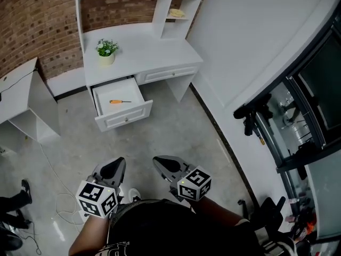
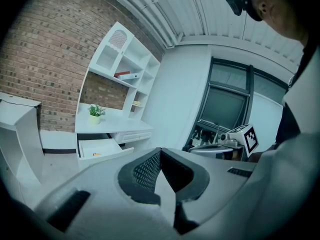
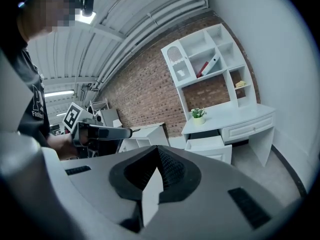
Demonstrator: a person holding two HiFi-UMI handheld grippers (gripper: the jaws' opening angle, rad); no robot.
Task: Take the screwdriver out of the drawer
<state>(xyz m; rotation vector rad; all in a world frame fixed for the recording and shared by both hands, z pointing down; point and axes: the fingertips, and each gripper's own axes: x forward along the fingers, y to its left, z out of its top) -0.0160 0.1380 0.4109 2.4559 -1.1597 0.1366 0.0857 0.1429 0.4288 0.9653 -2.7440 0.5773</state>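
The screwdriver (image 1: pixel 120 101), orange-handled with a thin shaft, lies in the open left drawer (image 1: pixel 136 92) of the white desk (image 1: pixel 154 52). In the left gripper view the drawer (image 2: pixel 97 148) shows far off with an orange speck, the screwdriver (image 2: pixel 96 154), inside. The right gripper view shows the drawer (image 3: pixel 210 145) but not its contents. My left gripper (image 1: pixel 114 166) and right gripper (image 1: pixel 165 164) are held low near my body, well short of the desk. Both are shut on nothing, jaws meeting at the tips of the left gripper (image 2: pixel 160 151) and the right gripper (image 3: pixel 159 149).
A potted plant (image 1: pixel 106 51) stands on the desk top under a shelf hutch (image 1: pixel 176 12). A smaller white table (image 1: pixel 21 89) stands at the left, a cable (image 1: pixel 53 169) trails on the grey floor, and a black rack (image 1: pixel 298 121) lines the right wall. A person's shoe (image 1: pixel 24 191) is at far left.
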